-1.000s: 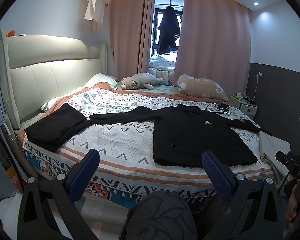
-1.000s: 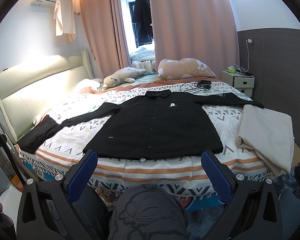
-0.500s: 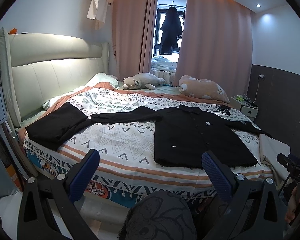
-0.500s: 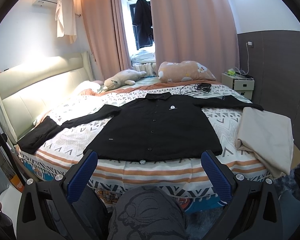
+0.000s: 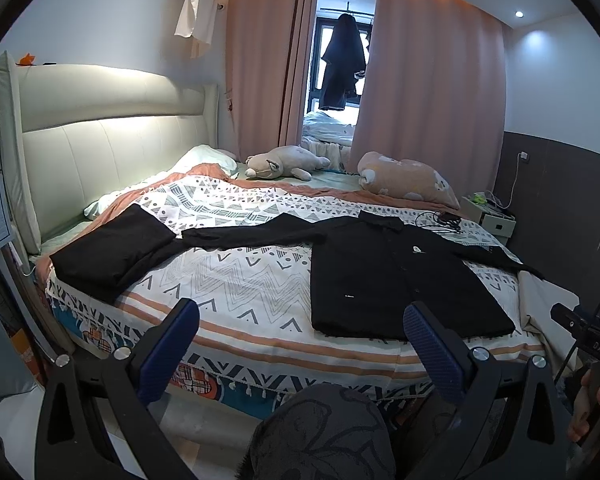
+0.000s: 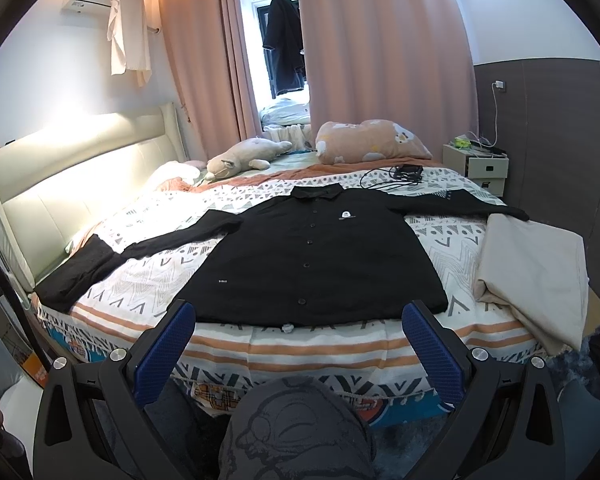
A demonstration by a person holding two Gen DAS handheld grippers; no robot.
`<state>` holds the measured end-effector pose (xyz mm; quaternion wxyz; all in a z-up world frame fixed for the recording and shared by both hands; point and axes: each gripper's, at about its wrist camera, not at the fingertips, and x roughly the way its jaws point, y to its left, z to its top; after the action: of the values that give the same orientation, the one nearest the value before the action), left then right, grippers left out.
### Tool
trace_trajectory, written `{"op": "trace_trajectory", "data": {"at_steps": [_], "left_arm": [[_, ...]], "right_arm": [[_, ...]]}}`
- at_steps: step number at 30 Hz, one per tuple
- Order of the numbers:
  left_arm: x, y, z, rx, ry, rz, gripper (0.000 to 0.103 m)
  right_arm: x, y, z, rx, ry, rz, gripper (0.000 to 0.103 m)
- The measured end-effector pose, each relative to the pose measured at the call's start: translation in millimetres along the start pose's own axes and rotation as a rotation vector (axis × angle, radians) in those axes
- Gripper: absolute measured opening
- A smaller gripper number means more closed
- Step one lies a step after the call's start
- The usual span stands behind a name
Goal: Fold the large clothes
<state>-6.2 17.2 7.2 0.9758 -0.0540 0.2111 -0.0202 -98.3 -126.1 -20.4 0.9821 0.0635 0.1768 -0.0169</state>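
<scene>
A: Status?

B: Nearest me, left gripper [image 5: 300, 344] and right gripper [image 6: 299, 342] both spread apart, holding nothing, short of the bed edge [image 6: 300, 344].

A: Shirt?

B: Black shirt [image 6: 320, 256] flat on the patterned bedspread [image 5: 236, 280], buttons up, hem nearest, collar far. Both sleeves stretched out sideways. No fold in it.

A: Anything done?

B: Folded black piece [image 5: 112, 248] at the headboard end looks finished, a beige one [image 6: 536, 272] at the other end too. I'd say this shirt is all left: sleeves in, then body. Beyond it, cables [image 6: 396, 174] and plush toys [image 6: 244, 154].
</scene>
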Motion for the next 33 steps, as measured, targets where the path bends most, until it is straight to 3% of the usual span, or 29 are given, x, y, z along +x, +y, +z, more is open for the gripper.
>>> {"op": "trace_trajectory", "data": {"at_steps": [17, 26, 33], "left_arm": [[67, 25, 26, -0.052, 0.029, 0.040, 0.103], [125, 26, 51, -0.076, 0.082, 0.023, 0.103], [172, 38, 63, -0.128, 0.132, 0.054, 0.103]], "right_arm": [[85, 21, 46, -0.025, 0.030, 0.036, 0.103], [143, 19, 78, -0.015, 0.057, 0.070, 0.103], [200, 24, 107, -0.014, 0.077, 0.089, 0.103]]}}
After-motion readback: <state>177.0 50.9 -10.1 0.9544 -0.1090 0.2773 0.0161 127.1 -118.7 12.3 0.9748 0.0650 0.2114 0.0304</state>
